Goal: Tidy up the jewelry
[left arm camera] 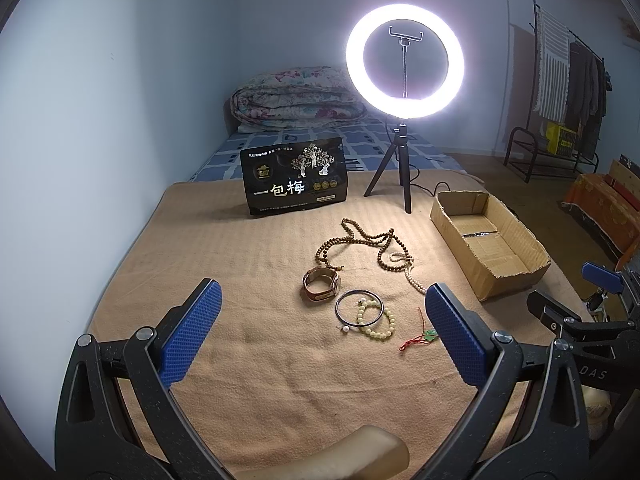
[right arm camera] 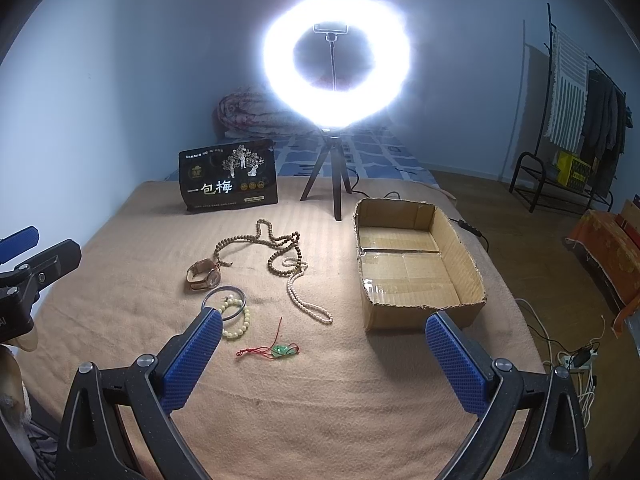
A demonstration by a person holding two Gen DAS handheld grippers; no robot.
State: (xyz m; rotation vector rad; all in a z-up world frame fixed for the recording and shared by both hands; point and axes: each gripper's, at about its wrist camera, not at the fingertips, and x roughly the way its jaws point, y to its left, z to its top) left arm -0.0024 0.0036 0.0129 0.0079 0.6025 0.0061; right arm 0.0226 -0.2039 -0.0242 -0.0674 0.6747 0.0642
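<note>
Tan fleece blanket (right arm camera: pixel 280 420) covers the bed, and every piece of jewelry lies loose on it, so by my judgement the sorting has not begun: the open brown cardboard box (right arm camera: pixel 464 256) looks bare inside. Left to gather are the long brown wooden bead strand (right arm camera: pixel 256 242), the white pearl-like bead strand (right arm camera: pixel 308 304), the brown leather-strap watch (right arm camera: pixel 203 275), the thin silver metal bangle (left arm camera: pixel 359 307) overlapping the pale yellow bead bracelet (left arm camera: pixel 376 322), and the green pendant on red cord (right arm camera: pixel 282 351). The left gripper (left arm camera: pixel 322 338) is spread wide and holds nothing; the bangle and bracelet lie just ahead between its blue pads. The right gripper (right arm camera: pixel 324 360) is equally wide and bare, the pendant lying between its fingers, the box just beyond its right finger.
</note>
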